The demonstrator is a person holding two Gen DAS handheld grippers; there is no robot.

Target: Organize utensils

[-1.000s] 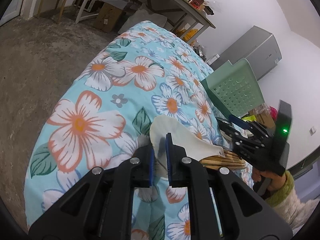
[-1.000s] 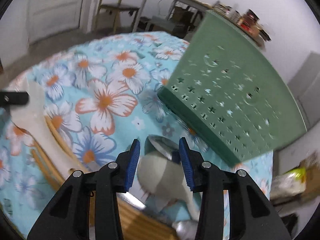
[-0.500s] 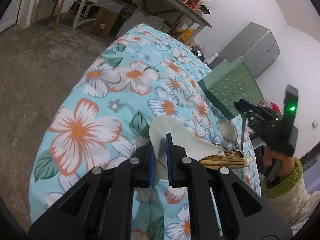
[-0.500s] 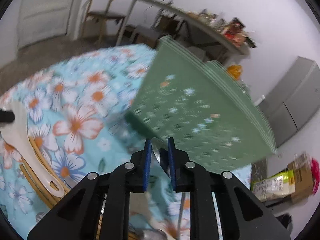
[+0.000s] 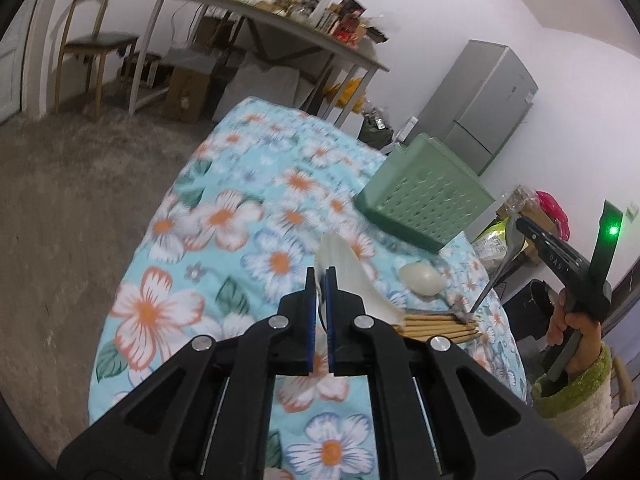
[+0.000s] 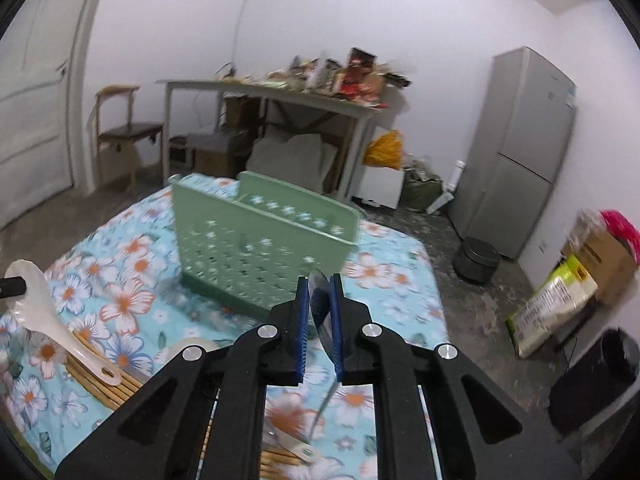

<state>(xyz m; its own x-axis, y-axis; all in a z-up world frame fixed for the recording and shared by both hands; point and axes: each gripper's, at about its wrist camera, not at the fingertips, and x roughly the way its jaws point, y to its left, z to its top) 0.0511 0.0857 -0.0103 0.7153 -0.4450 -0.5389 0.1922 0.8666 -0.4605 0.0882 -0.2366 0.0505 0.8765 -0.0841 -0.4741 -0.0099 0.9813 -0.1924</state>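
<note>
My left gripper (image 5: 320, 280) has its jaws closing tight on the bowl of a white rice spoon (image 5: 348, 272). That spoon's handle slants down onto a bundle of bamboo chopsticks (image 5: 436, 324). On the right, my right gripper (image 5: 524, 224) holds a metal spoon (image 5: 506, 252) in the air. In the right wrist view the right gripper (image 6: 320, 300) jaws are closing with the metal spoon's bowl (image 6: 319, 300) pressed between the pads and its handle hanging down. The green perforated basket (image 6: 260, 256) stands on the floral table (image 6: 392, 276) just ahead. The white rice spoon (image 6: 36, 292) shows at far left.
A small white soup spoon (image 5: 422, 280) lies by the chopsticks (image 6: 100, 376). A hand in a green cuff (image 5: 576, 332) holds the right gripper. Beyond the table stand a cluttered long table (image 6: 280, 92), a chair (image 6: 124, 132), a grey fridge (image 6: 532, 148), boxes and a dark bin (image 6: 476, 260).
The right gripper closed on the metal spoon and lifted it off the table, up and to the right. The left gripper rose with the white spoon's bowl.
</note>
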